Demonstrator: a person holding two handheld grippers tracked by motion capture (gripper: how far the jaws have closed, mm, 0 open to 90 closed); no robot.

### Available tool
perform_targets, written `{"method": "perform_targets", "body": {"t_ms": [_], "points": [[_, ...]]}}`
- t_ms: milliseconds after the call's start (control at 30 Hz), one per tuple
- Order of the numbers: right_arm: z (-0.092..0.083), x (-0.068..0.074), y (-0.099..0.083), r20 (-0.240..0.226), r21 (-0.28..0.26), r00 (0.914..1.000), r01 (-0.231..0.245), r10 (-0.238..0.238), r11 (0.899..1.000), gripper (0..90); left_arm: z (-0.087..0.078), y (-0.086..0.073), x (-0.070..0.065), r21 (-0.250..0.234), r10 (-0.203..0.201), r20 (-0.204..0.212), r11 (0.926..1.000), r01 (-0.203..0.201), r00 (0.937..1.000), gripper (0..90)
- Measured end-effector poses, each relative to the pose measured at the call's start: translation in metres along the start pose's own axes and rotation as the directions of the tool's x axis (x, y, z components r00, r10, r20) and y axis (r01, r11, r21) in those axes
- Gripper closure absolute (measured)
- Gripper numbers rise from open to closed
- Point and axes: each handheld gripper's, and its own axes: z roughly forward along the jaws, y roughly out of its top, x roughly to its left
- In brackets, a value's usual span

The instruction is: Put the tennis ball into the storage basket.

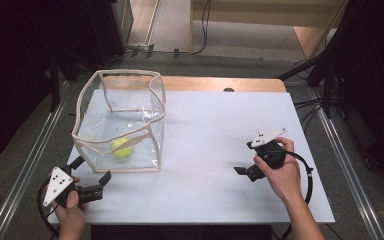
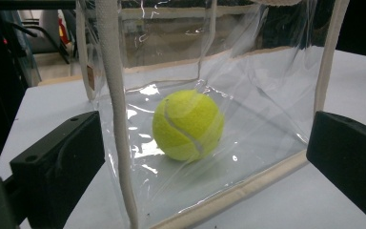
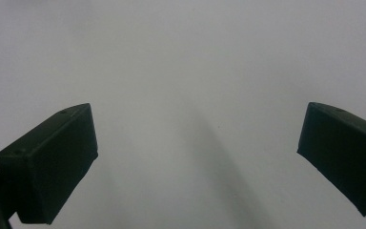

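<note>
White table [image 1: 205, 150]: left gripper [image 1: 91, 170] faces clear bag [image 1: 130, 107].

Left gripper [image 1: 91, 171]: black body, two blocky black jaws, each with a small round screw hole near its tip.
Left plate [image 1: 56, 185]: grey three-cornered plate with dark dots, on top of the left gripper.
Right gripper [image 1: 245, 171]: black, blocky jaws.
Right plate [image 1: 268, 136]: grey, three-cornered, dotted, atop the right gripper.
Cables [image 1: 307, 175]: black, looping from each gripper.
Forearms: bare, no sleeves.
</note>
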Motion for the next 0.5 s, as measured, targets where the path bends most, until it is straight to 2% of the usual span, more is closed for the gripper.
{"method": "perform_targets", "body": {"t_ms": [500], "points": [[-0.005,-0.006,-0.032,0.013,-0.030,0.9976,-0.068,0.068,0.997,0.0,0.000,0.000,0.000,0.002,0.003,-0.002,1.0000,-0.003,1.0000,0.0]]}}
